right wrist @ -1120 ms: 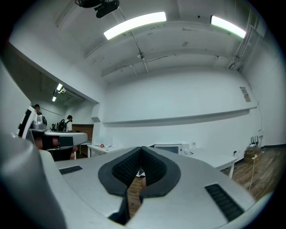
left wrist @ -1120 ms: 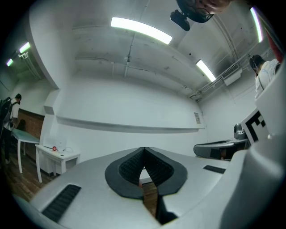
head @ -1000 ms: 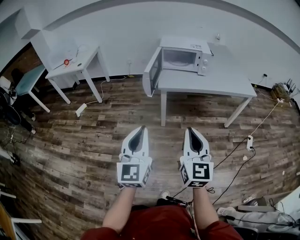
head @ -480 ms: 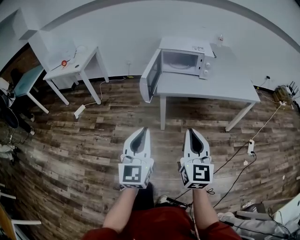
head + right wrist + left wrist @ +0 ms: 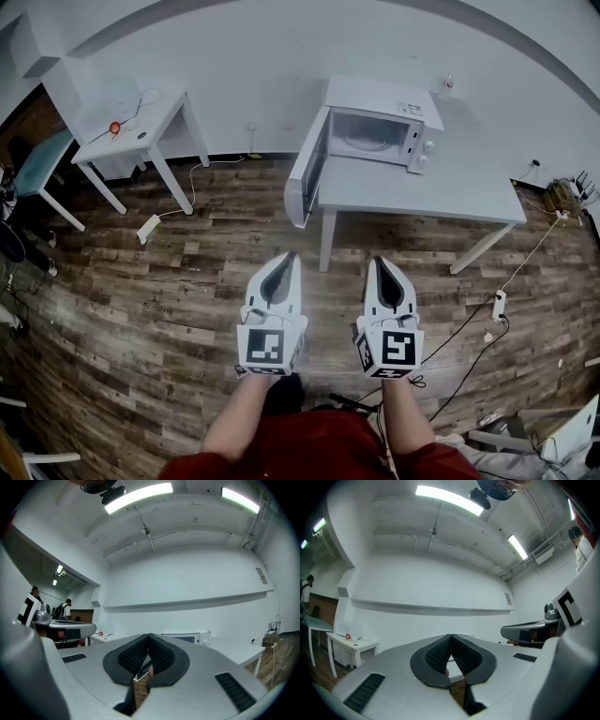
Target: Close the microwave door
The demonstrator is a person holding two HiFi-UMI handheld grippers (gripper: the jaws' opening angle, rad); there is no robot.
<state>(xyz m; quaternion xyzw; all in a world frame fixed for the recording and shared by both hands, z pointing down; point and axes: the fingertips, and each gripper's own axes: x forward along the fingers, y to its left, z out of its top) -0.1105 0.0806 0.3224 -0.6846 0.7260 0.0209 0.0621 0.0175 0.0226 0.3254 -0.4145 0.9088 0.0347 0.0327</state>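
A white microwave (image 5: 380,124) stands on the far left corner of a white table (image 5: 441,187), and its door (image 5: 309,173) hangs wide open past the table's left edge. The cavity looks empty. Both grippers are held side by side over the wooden floor, well short of the table, and point toward it. My left gripper (image 5: 283,257) is shut with nothing in it, and my right gripper (image 5: 382,261) is shut and empty too. In the right gripper view the microwave (image 5: 185,636) shows just past the tips of the right gripper (image 5: 148,636). The left gripper (image 5: 451,637) has its black pads pressed together.
A small white side table (image 5: 127,127) with a red object (image 5: 114,127) stands at the left, beside a teal chair (image 5: 36,159). Power strips (image 5: 148,228) and cables (image 5: 478,319) lie on the floor. People stand far off in the right gripper view.
Both grippers and the person have moved forward toward the table. The microwave and its open door appear closer and larger. The jaws stayed shut.
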